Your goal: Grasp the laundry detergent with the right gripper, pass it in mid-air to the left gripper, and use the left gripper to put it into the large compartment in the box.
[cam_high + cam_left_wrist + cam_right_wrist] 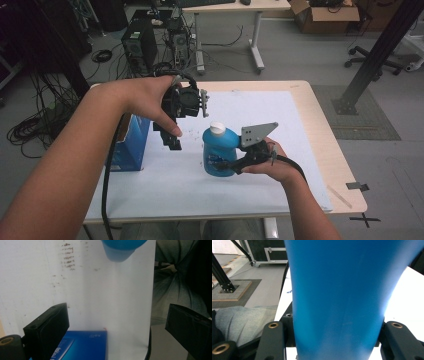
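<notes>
Forearms come in from the near edge in the high view, each hand carrying a gripper over the white sheet (260,120) that covers the table (320,125). On the right, the right gripper (231,164) reaches leftward and its fingers are clamped on the lower body of a blue bottle (220,152) with a white cap (216,128); the bottle stands upright near the middle of the sheet, and the right gripper view shows its blue wall (339,297) pressed between the two black fingers (273,340). To the left and farther off, the left gripper (172,137) hangs above the sheet, pointing down, with its fingers (48,326) spread wide and nothing between them. A blue box (129,145) stands at the left edge of the sheet, just beside the left gripper and apart from the bottle; the left gripper view shows its top (85,345) below the open fingers
</notes>
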